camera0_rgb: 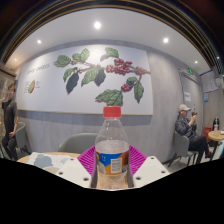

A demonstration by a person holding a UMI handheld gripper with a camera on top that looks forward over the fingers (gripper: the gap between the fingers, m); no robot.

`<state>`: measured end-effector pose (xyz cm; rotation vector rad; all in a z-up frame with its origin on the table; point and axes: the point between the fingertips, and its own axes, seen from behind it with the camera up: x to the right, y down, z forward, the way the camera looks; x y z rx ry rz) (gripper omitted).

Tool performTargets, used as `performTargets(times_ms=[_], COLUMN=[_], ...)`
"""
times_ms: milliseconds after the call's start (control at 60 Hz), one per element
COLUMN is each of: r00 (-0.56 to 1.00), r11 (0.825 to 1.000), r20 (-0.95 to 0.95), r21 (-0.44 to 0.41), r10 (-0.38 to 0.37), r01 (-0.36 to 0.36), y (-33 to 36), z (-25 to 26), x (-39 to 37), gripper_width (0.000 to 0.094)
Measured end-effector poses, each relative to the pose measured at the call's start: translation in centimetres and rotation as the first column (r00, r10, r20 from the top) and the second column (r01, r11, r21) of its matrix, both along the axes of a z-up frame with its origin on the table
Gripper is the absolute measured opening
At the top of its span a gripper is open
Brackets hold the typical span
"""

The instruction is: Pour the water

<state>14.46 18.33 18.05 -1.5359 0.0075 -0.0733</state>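
Note:
A clear plastic water bottle (112, 150) with a red cap (113, 112) and a blue and orange label stands upright between my fingers. My gripper (112, 165) is shut on the bottle: both magenta pads (86, 159) press on its sides at label height. The bottle's base is hidden below the fingers. The bottle is lifted, with the room behind it; no cup or other vessel shows.
A round pale table (45, 159) lies to the left, beyond the fingers. A white wall with a large leaf mural (100, 75) is behind. A seated person (187, 130) is at the right, another person (8, 120) at the left edge. A grey chair back (78, 143) stands behind the bottle.

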Motion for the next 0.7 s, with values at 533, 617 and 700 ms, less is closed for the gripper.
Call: performTargets(times_ms=[533, 617, 700], r00=[0.998, 0.998, 0.997], r11=[0.992, 0.992, 0.989], r20=[-0.057, -0.051, -0.04], r21=[-0.117, -0.119, -0.132], r10=[0.04, 0.043, 0.063], r01=[-0.046, -0.049, -0.068], y=[-0.2, -2.4, -5.7], z=[-3.2, -3.0, -3.3], x=[0.6, 0.2, -0.9], gripper_width=[0.0846, 0.085, 0.0849])
